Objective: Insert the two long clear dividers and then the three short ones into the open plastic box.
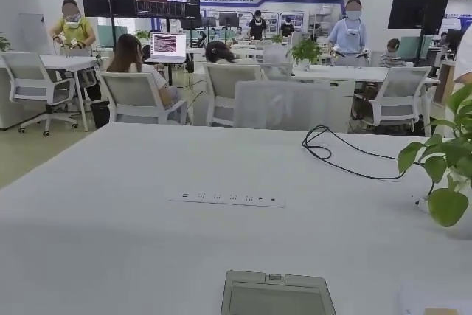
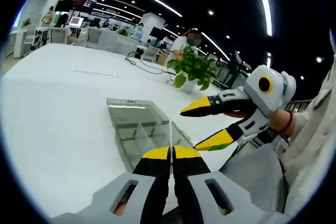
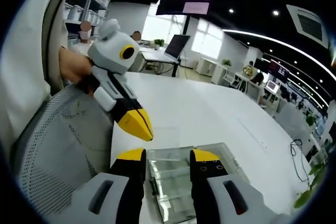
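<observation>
The open clear plastic box lies on the white table, with clear partitions inside it. My left gripper hovers over the box's near edge, shut on a thin clear divider that I see edge-on, rising from between the jaws. My right gripper comes in from the right, open, with its yellow tips just beside that divider. In the right gripper view, my right gripper hangs open and empty above the box, and the left gripper points down at its left. The box sits at the head view's bottom edge.
A potted plant stands at the table's right side, with a black cable looped beside it. A flush power strip sits mid-table. A grey mesh chair is under the hands. People work at desks beyond.
</observation>
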